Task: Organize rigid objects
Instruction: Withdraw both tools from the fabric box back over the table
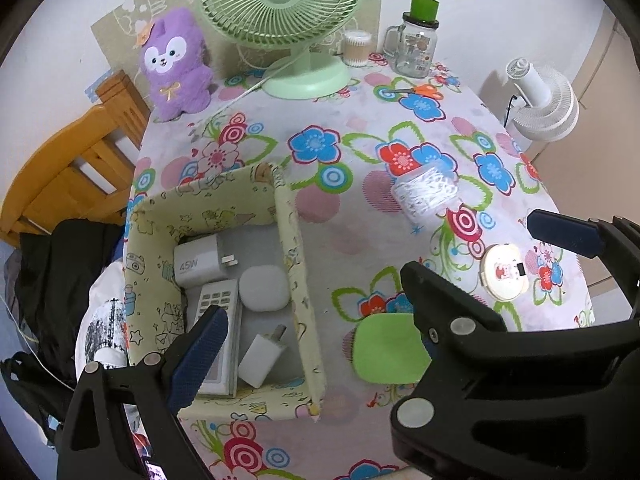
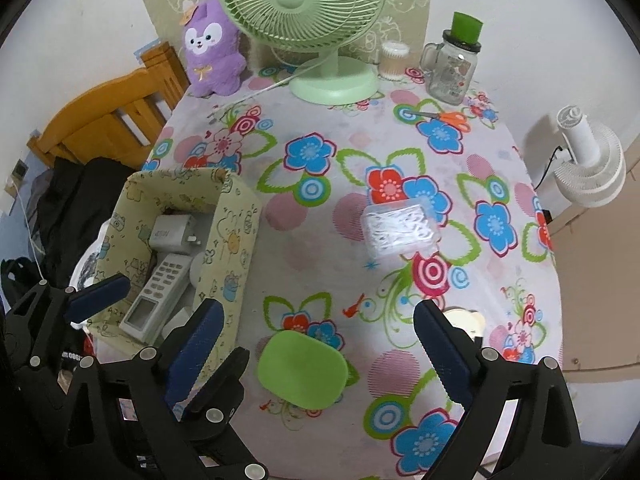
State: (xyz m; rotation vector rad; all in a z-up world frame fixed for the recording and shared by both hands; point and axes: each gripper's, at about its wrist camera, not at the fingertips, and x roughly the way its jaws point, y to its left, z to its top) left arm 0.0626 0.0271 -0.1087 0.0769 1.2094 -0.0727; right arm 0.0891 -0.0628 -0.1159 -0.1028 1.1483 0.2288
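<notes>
The green case is lying low centre on the worktop between the right gripper's spread fingers; closing squarely suits; the left gripper is hovering agape.

Green case flat beside basket

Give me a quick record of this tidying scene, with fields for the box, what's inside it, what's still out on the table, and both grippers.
container: pale yellow cartoon-print fabric box, at the table's left edge
inside box: white 45W charger, white remote control, rounded white case, small white plug adapter
still on table: flat lime-green rounded case, clear box of white clips, round cream compact
left gripper: open, empty, over the box's right wall
right gripper: open, empty, straddling the green case
</notes>
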